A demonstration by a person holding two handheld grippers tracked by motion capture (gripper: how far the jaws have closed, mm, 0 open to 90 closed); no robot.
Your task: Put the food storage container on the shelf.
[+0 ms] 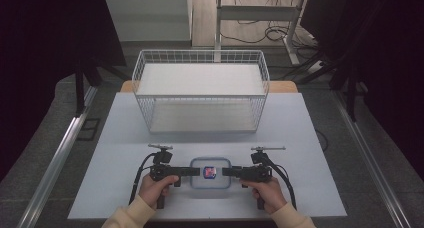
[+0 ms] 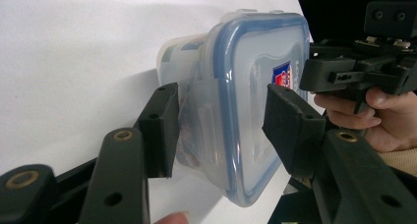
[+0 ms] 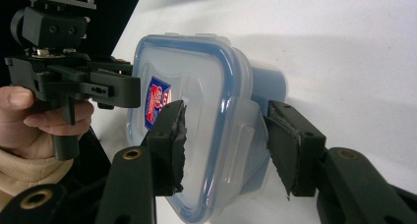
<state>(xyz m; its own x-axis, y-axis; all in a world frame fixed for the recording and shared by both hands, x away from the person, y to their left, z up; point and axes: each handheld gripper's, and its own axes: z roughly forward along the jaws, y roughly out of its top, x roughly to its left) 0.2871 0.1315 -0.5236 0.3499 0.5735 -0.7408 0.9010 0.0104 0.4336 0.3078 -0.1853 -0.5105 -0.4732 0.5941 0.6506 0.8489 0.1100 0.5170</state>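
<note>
A white table [image 1: 125,138] held a wire basket [image 1: 200,90] at its far side, well apart from the work. Near the person's edge sat a clear plastic food box [image 1: 210,172] with a blue-rimmed lid. The left gripper [image 1: 187,171] and right gripper [image 1: 231,172] each pinched a side latch of the box from opposite ends, likely to work the latches or lift it evenly.

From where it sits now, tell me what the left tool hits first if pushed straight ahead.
The lidded container itself, already between the left tool's jaws; beyond it, probably the right tool.
</note>
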